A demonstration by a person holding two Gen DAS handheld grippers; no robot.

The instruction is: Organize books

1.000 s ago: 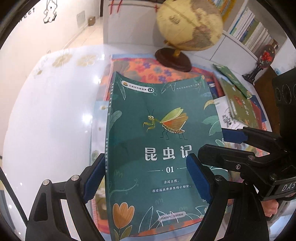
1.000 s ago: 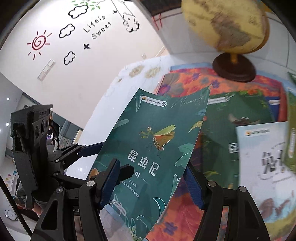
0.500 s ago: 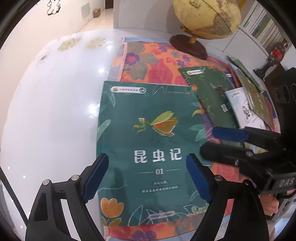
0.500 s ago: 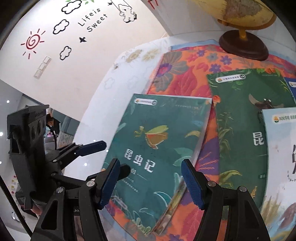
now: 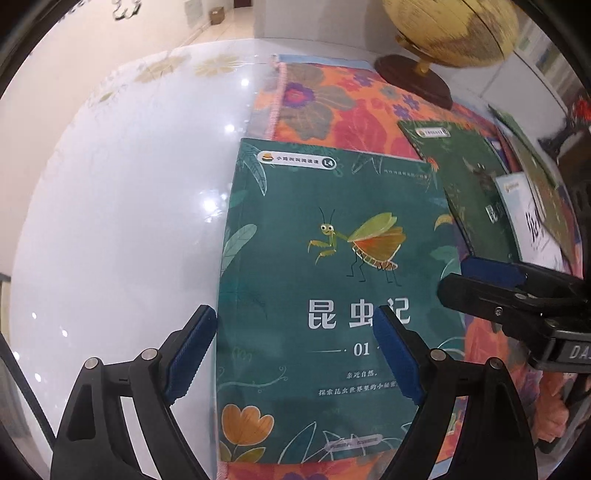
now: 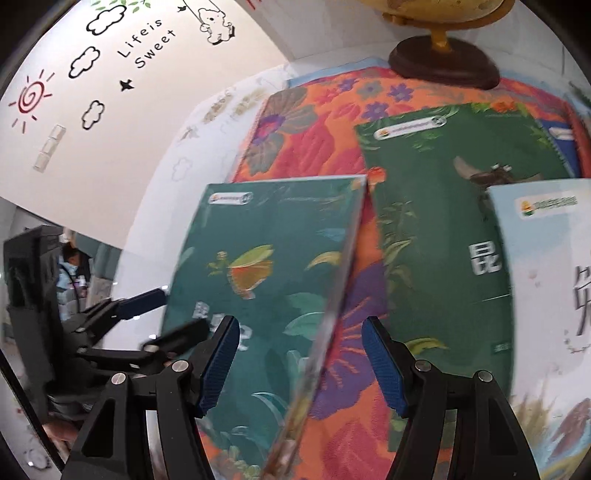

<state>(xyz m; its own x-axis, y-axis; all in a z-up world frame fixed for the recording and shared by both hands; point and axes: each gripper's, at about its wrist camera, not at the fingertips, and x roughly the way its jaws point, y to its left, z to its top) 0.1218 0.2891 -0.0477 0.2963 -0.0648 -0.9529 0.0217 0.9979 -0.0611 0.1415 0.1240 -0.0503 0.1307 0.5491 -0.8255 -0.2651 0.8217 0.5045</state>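
The glossy white table (image 5: 110,221) carries an orange flowered cloth (image 5: 332,107), and on that cloth's left edge lies the teal mantis book (image 5: 325,295), its spine side reaching over the bare tabletop. In the right wrist view its right edge looks lifted off the cloth, though blur makes that uncertain. The main risk, as I judge it, is that this thin, floppy book slides on the slick surface or sags if nudged from one side only, and its near corner could curl or crease against the cloth's fringe. A second dark green book (image 6: 461,221) lies just beside it, with a pale blue book (image 6: 546,295) overlapping that one, so a careless sweep could drag the pile askew. The globe (image 5: 450,33) stands on its dark base at the far end (top-heavy, I would guess, and best not bumped). The left gripper (image 5: 295,354) hovers over the book with jaws spread, holding nothing; the right gripper (image 6: 299,365) likewise has jaws spread astride the book's right edge. Legible writing: the cover reads "昆虫记" and "01", with an "L4" badge; the wall says "Life is Sweet".
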